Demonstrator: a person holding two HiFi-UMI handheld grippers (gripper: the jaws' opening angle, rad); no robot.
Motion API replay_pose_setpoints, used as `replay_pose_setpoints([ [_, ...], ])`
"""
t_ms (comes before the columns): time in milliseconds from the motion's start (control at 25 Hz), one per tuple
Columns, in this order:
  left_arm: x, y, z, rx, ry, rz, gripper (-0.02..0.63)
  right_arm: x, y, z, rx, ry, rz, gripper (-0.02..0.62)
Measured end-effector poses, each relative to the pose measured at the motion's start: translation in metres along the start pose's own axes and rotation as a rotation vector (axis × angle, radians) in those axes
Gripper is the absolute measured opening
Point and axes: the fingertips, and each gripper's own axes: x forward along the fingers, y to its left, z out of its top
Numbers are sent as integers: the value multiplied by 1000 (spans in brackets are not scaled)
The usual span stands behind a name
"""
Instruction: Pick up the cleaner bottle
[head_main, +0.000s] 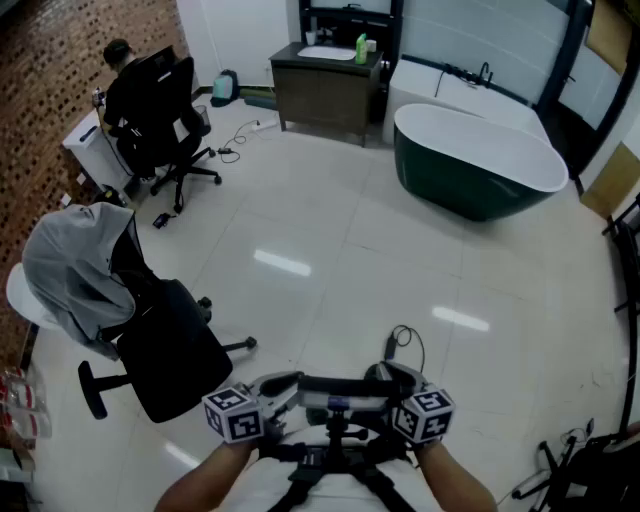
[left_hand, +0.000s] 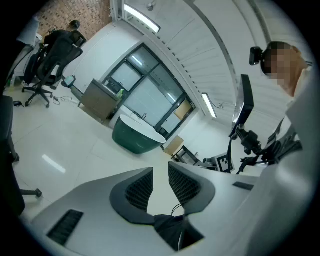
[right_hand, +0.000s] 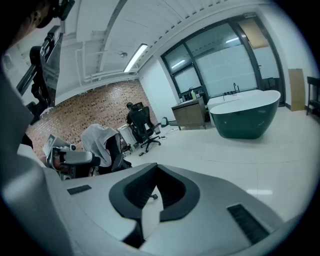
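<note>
Low in the view, the left gripper (head_main: 272, 392) and right gripper (head_main: 400, 380) sit close together above the glossy white floor (head_main: 330, 250). Far across the room a green cleaner bottle (head_main: 361, 48) stands on the dark vanity (head_main: 320, 98), beside its basin. A dark green bathtub (head_main: 470, 185) stands to the vanity's right, and a black office chair (head_main: 170, 360) draped with a grey garment (head_main: 75, 265) is at the left.

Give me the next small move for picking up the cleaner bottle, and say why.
Probably step forward toward the cabinet. The green bottle stands on its top beside the sink, far across the floor, well out of reach. The left gripper and right gripper are both shut and empty, so opening one can wait until close.
</note>
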Motion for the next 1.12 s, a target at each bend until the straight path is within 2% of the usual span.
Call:
replay_pose_setpoints([
  [280,4,-8,-17,-33,27,-6,87,-9,-1,-13,27,35,-25,8],
  [680,39,-7,-3,12,38,0,87,-12,-53,-2,51,0,-124,21],
  [920,74,-11,18,11,15,20,87,-1,-84,22,59,11,-75,21],
  [1120,107,-10,45,15,-12,53,87,20,-115,60,27,32,-28,21],
])
